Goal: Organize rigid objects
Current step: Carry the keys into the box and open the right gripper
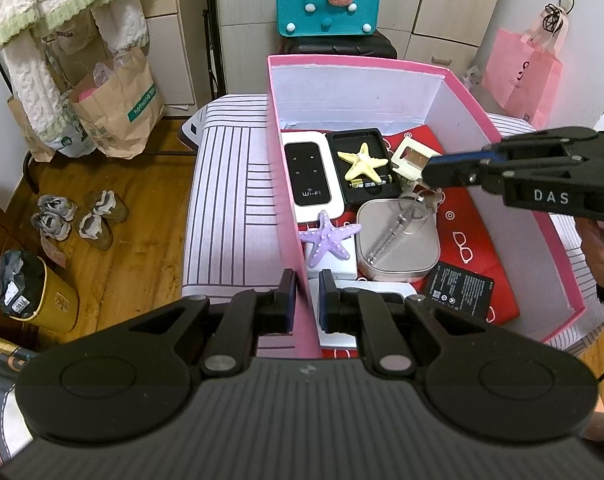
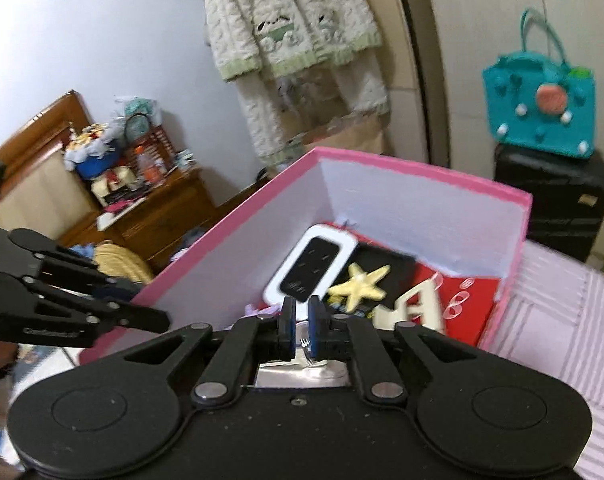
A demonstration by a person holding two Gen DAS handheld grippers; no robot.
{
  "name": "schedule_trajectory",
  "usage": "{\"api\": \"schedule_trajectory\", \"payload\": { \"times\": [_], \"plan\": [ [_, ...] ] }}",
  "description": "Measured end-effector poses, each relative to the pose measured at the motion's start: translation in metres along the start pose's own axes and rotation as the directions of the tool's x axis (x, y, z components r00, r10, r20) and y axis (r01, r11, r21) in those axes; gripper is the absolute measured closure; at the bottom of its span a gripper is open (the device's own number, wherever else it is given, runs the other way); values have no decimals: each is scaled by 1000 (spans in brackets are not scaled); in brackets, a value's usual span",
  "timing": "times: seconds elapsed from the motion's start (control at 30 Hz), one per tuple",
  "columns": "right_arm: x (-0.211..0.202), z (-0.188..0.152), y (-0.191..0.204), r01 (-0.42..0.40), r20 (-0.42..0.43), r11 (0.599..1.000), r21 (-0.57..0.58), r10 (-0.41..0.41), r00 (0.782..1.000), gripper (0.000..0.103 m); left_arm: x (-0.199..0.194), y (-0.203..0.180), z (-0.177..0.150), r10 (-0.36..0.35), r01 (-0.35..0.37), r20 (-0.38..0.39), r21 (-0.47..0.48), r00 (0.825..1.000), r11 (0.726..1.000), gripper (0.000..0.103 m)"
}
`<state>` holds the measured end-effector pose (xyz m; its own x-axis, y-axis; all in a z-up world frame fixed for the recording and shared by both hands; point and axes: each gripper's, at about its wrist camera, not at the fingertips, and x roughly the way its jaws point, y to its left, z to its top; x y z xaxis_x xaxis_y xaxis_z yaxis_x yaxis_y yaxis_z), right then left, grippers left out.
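Left gripper (image 1: 304,298) is straddling the near-left wall of the pink box (image 1: 292,200), one finger outside and one inside; its jaws are standing slightly apart with the thin pink wall between them, and I cannot tell whether the pads are actually pressing on it. Right gripper (image 1: 426,172) is reaching into the box from the right side, its jaws drawn close together, and in the right wrist view something small and metallic is showing between the pads (image 2: 316,326), though blur is keeping me from saying whether it is being pinched.

Inside the box, a white Wi-Fi router (image 1: 308,176) is lying against the left wall, and just beside it a black tray (image 1: 362,168) is carrying a yellow starfish (image 1: 362,162) and a battery (image 1: 372,182). A cream-coloured clip-like piece (image 1: 412,156) is sitting right by the tips of the right gripper. A silver square tin (image 1: 398,242) is lying nearer the camera with a clear keyring piece (image 1: 406,216) resting on it. A purple starfish (image 1: 330,238) is leaning near the left wall, and a flat black phone battery (image 1: 458,284) is lying on the red printed sheet (image 1: 468,232) lining the bottom. The box itself is sitting on a striped bed (image 1: 222,208).
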<state>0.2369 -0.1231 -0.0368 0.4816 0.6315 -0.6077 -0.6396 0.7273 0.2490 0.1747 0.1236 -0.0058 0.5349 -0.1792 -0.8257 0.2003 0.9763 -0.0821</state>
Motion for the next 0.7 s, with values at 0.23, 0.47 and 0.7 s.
{"api": "schedule_trajectory", "payload": {
  "times": [0.23, 0.47, 0.7],
  "plan": [
    [-33, -6, 0, 39, 71, 999, 7, -39, 997, 82, -4, -1, -2, 14, -14, 21, -8, 1000, 1000, 94],
    [-66, -23, 4, 51, 134, 998, 38, -55, 989, 70, -22, -9, -8, 42, -42, 81, -6, 996, 999, 94],
    [-103, -31, 16, 132, 123, 991, 32, -135, 983, 57, -50, -22, -8, 110, -116, 125, 43, 986, 992, 84]
  ]
}}
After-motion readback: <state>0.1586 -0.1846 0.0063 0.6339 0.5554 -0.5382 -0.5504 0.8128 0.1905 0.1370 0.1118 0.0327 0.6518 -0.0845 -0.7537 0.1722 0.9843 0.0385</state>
